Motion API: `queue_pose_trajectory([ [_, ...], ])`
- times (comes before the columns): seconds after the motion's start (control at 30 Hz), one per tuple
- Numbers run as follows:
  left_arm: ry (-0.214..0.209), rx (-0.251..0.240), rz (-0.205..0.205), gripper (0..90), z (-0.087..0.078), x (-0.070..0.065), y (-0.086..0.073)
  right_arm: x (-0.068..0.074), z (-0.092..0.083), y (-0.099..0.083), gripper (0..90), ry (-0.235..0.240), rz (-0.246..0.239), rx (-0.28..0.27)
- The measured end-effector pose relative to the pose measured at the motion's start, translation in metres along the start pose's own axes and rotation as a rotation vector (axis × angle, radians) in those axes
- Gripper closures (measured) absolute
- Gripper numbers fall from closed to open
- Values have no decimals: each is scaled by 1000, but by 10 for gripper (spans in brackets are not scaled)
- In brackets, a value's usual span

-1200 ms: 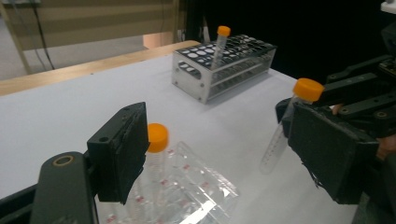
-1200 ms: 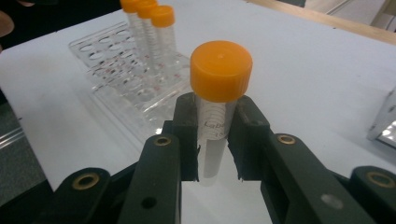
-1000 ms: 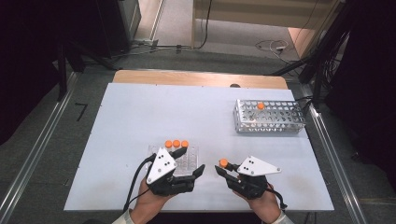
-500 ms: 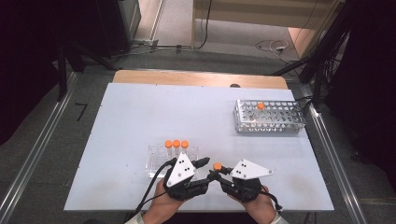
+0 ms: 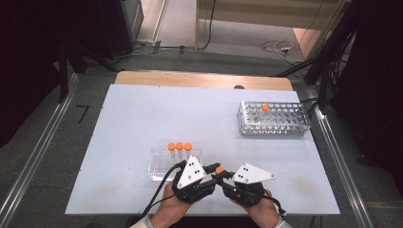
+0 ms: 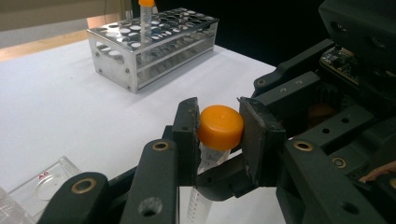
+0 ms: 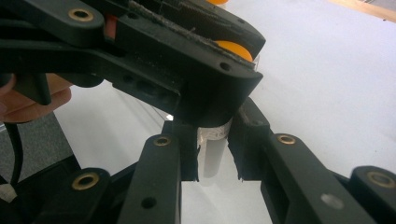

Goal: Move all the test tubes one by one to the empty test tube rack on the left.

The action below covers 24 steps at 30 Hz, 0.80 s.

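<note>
From above we look forward and down on the whole white table (image 5: 142,123). Our two gripper views sit close, facing each other across one orange-capped tube (image 6: 219,127), shared low-centre in the high view.

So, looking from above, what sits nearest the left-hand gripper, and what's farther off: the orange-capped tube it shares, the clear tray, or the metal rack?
1. Orange-capped tube: between the left gripper's fingers.
2. Clear tray: just beyond, to its left.
3. Metal rack: far right of the table.
</note>
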<state>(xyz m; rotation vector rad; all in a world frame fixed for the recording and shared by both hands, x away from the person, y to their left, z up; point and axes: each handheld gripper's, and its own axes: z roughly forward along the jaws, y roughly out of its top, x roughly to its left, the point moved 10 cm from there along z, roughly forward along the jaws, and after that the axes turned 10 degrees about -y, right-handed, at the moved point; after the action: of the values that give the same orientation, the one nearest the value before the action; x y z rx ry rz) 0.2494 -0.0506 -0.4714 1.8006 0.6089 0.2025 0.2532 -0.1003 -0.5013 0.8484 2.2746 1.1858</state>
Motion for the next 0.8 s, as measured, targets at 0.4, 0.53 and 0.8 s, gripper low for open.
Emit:
queue_pose_trajectory([
  [0.4, -12, -33, -38, 696, -6, 4, 6, 0, -2, 2, 382, 32, 13, -9],
  [0.53, -20, -68, -54, 696, -17, 5, 16, -3, -2, 4, 257, 31, 32, -14],
  [0.8, -40, -152, -76, 696, -47, 2, 41, -8, -2, 3, 219, 37, 47, -15],
])
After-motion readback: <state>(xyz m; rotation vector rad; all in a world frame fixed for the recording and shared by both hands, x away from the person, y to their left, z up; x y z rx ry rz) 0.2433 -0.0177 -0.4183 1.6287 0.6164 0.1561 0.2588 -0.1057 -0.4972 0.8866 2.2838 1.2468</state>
